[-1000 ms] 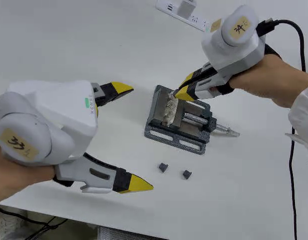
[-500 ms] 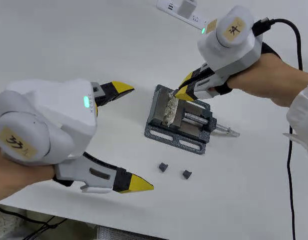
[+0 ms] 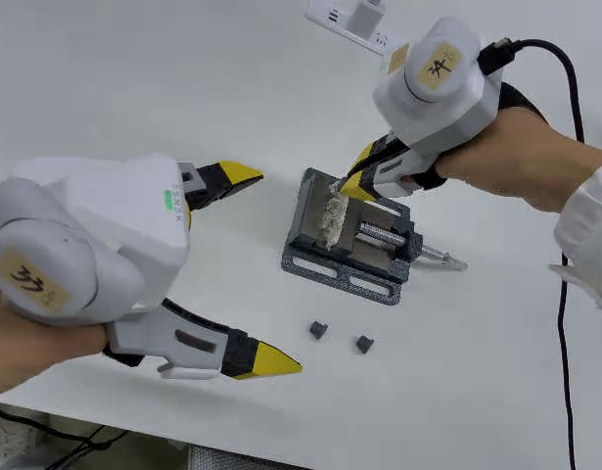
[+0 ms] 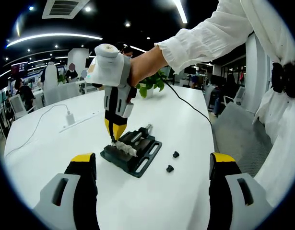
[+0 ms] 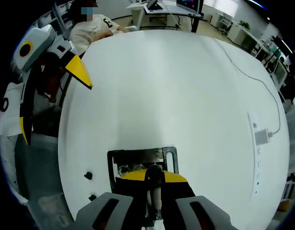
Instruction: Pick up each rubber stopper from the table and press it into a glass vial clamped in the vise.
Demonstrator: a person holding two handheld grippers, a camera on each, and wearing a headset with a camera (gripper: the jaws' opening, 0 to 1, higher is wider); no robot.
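A dark metal vise [image 3: 318, 257] stands mid-table with glass vials [image 3: 331, 211] clamped in its jaws. My right gripper [image 3: 347, 183] comes down from the upper right, its yellow tips over the vials' far end, shut on a dark rubber stopper [image 5: 154, 172]. Two more stoppers [image 3: 319, 329] [image 3: 364, 343] lie on the table in front of the vise. My left gripper [image 3: 261, 266] hangs wide open at the lower left, nothing between its fingers. The left gripper view has the vise [image 4: 143, 158], both loose stoppers [image 4: 175, 154] [image 4: 170, 168] and the right gripper [image 4: 113, 129] above the vials.
A white power strip [image 3: 354, 20] lies at the table's far edge, with a plug and cord [image 5: 260, 139]. A black cable [image 3: 573, 294] trails down the right side. The near table edge runs just below the left gripper.
The right gripper's body has shifted a little to the left and leaned over, with its tips staying at the vials. The left gripper and the loose stoppers have not moved.
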